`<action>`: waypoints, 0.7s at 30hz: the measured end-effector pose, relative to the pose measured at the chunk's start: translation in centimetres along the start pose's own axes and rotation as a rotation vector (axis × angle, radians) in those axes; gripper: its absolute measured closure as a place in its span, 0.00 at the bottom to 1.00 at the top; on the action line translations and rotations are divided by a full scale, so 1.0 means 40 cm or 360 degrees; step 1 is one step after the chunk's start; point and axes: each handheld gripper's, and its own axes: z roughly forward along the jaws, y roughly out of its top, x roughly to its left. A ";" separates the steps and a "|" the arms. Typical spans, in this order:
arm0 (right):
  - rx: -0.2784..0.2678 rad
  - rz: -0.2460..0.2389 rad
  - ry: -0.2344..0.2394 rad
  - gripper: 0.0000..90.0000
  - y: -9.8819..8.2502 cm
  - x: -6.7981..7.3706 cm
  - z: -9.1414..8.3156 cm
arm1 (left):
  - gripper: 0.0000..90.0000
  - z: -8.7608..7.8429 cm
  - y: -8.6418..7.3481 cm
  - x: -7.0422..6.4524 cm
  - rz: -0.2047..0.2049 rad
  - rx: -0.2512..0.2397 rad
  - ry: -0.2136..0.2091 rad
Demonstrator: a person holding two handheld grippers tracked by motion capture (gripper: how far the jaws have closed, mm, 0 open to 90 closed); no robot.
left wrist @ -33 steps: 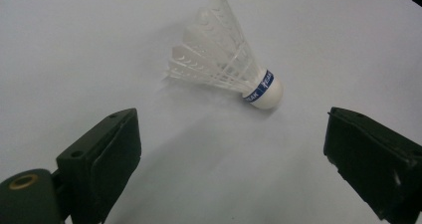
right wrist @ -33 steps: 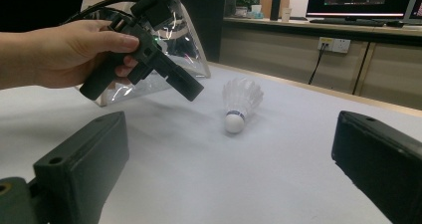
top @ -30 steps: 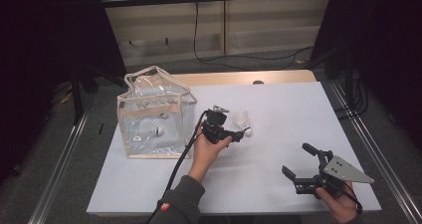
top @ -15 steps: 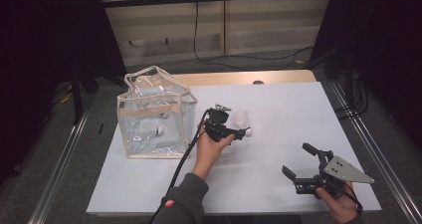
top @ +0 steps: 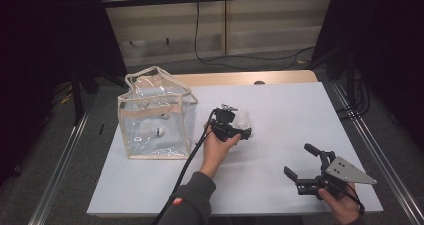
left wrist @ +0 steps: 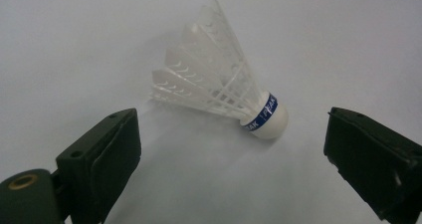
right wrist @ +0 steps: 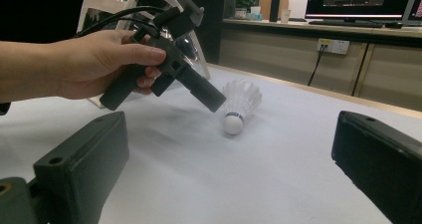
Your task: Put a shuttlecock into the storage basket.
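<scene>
I am holding my left gripper (top: pixel 235 130) just above the shuttlecock (left wrist: pixel 226 92), jaws released and spread wide, one on each side of it, not touching it. The shuttlecock is lying on its side on the desk (top: pixel 280 110), just beside the clear bag (top: pixel 156 116), to the bag's right in the high view. Its cork tip with the blue band is pointing toward me in the left gripper view, feathers fanning away.

My right gripper (top: pixel 305 170) is resting well apart from the shuttlecock, near the front edge of the desk, jaws also released and grasping nothing. My left hand (right wrist: pixel 99 59) is showing in the right gripper view, wrapped around the left gripper's handle.

Risks, as I am judging them:
- The feather skirt is light and springy. If I am closing across the feathers instead of the cork, they may crush or the shuttlecock may squirt out.
- It is lying on a round side, so a jaw touching one side first may roll or push it away.
- The bag's walls are soft and its top is sagging; dropping anything in may catch on the rim.

Count: one shuttlecock on the desk, one clear bag, two grippers. Small white objects are sitting inside the bag, but I cannot tell what they are.
</scene>
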 end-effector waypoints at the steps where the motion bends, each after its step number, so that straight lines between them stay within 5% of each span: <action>1: 0.0000 -0.0001 0.0000 0.01 0.000 0.000 0.000 | 0.09 0.000 0.001 0.001 0.0001 0.0013 0.0002; 21: -0.0003 -0.0005 0.0002 0.01 0.000 -0.001 -0.001 | 0.09 0.024 0.006 -0.008 -0.0003 -0.0016 0.0064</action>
